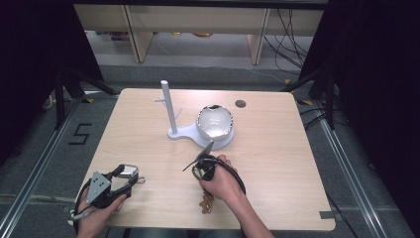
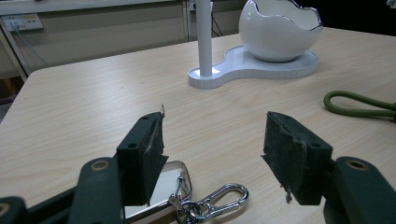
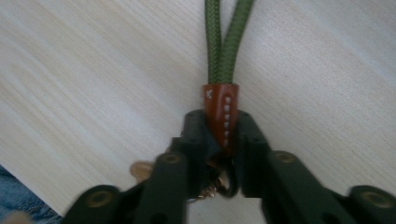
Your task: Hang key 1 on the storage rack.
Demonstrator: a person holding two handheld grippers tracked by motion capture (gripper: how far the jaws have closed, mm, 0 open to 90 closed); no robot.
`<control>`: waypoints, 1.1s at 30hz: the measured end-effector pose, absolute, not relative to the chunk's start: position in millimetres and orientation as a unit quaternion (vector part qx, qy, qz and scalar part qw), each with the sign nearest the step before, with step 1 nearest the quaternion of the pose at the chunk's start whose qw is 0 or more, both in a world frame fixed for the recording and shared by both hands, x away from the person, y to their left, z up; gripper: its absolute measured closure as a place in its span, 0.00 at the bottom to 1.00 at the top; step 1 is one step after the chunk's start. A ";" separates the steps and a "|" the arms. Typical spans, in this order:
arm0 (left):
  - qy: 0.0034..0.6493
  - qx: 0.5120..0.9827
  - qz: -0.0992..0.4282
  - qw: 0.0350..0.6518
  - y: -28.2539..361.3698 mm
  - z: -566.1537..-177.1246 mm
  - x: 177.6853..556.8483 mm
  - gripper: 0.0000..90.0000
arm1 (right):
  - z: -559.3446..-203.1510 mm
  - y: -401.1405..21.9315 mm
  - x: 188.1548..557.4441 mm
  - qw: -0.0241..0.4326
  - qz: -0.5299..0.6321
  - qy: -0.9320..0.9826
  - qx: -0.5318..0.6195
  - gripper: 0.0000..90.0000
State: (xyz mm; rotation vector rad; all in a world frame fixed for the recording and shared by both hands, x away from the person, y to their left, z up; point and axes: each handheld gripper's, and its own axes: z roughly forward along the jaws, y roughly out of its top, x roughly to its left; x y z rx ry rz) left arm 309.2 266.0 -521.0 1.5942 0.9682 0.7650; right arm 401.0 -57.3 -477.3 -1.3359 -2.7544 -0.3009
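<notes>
Near the table's front edge, right gripper (image 3: 223, 140) squeezing the green rope strap (image 3: 226, 42) by its brown band (image 3: 221, 112), left gripper (image 2: 212, 149) wide apart above a silver clip (image 2: 224, 198).

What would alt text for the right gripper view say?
Two black jaws of the right gripper pinch the brown leather band of a green cord loop, which runs away across a pale wooden table.

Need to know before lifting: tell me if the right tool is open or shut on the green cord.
Shut. The right tool clamps the brown leather sleeve that joins the green cord, pads pressed against both its sides.
</notes>
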 end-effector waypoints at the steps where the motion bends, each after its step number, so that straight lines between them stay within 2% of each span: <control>1: 0.408 0.669 0.320 0.532 265.9 -520.9 308.8 0.42 | -476.9 -57.3 400.3 0.033 -0.099 -0.894 -0.436 0.88; 6: 0.406 0.666 0.319 0.539 265.4 -520.8 309.6 0.42 | -475.0 -58.5 397.8 0.041 -0.104 -0.888 -0.447 0.88; 14: 0.409 0.664 0.296 0.551 259.7 -515.6 308.0 0.44 | -467.2 -71.6 392.4 0.028 -0.161 -0.887 -0.431 0.89; 21: 0.400 0.662 0.225 0.593 238.8 -500.6 312.9 0.44 | -455.5 -83.5 381.9 0.012 -0.232 -0.878 -0.419 0.89; 22: 0.401 0.660 0.217 0.597 236.6 -499.0 313.9 0.43 | -453.9 -84.8 378.7 -0.002 -0.239 -0.874 -0.423 0.89; 25: 0.398 0.656 0.191 0.612 228.5 -492.7 319.3 0.39 | -450.8 -85.4 373.9 -0.008 -0.280 -0.864 -0.418 0.89; 29: 0.390 0.661 0.172 0.618 221.1 -484.9 324.1 0.39 | -447.3 -85.7 369.1 -0.020 -0.305 -0.853 -0.424 0.89; 33: 0.383 0.664 0.151 0.624 213.6 -474.5 328.5 0.44 | -440.5 -88.2 361.3 -0.043 -0.347 -0.836 -0.424 0.89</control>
